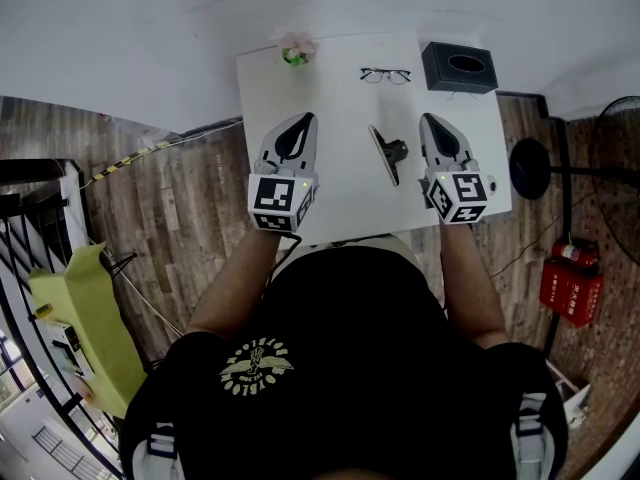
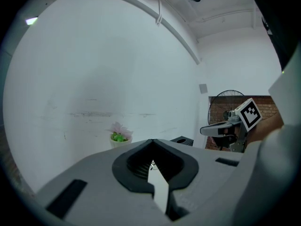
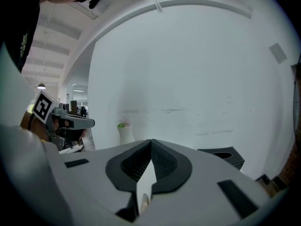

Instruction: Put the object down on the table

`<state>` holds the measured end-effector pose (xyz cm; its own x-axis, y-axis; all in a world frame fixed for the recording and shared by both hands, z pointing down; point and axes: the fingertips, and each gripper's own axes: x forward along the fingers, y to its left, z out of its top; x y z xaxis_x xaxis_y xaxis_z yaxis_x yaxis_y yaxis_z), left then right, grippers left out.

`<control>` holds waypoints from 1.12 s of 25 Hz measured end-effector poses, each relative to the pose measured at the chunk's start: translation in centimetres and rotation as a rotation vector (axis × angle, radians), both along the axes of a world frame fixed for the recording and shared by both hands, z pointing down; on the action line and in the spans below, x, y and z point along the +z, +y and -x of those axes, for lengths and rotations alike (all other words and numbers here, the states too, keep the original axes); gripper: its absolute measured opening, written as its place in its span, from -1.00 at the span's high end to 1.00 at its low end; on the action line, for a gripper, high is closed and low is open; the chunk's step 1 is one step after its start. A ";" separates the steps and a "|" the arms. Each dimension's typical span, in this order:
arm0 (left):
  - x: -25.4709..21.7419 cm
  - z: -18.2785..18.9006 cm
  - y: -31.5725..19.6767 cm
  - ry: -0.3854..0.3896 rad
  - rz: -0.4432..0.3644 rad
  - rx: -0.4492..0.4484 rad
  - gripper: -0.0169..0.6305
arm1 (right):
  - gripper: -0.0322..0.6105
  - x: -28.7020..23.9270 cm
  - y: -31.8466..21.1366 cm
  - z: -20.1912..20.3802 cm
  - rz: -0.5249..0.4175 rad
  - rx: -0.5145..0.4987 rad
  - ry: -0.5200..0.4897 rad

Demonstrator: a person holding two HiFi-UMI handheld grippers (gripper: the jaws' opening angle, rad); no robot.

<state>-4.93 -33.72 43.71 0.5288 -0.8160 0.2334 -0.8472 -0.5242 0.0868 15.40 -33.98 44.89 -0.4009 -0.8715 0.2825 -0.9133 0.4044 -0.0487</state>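
Observation:
A dark object [image 1: 386, 152], a thin oval plate with a stubby knob on its right side, rests on the white table [image 1: 340, 198] between my two grippers and closer to the right one. My right gripper [image 1: 428, 118] hovers just to its right with its jaws shut and nothing between them; in the right gripper view its fingertips [image 3: 151, 140] meet. Over the table's left half, my left gripper [image 1: 304, 118] is likewise shut and empty, tips together [image 2: 152, 140]. The object appears in neither gripper view.
At the table's far edge sit a small flower pot [image 1: 295, 53], a pair of glasses [image 1: 385, 75] and a black tissue box [image 1: 459, 66]. A standing fan [image 1: 530, 168] and a red extinguisher [image 1: 570, 283] are on the floor to the right, and a stair railing [image 1: 25, 238] is on the left.

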 end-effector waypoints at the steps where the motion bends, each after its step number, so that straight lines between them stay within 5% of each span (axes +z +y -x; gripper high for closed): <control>1: -0.1 0.0 0.0 0.002 -0.001 0.000 0.93 | 0.89 -0.5 0.1 0.1 -0.010 -0.002 0.002; 28: -6.3 0.4 1.5 0.038 -0.092 0.031 0.93 | 0.89 -11.0 3.3 2.5 -0.205 -0.026 -0.007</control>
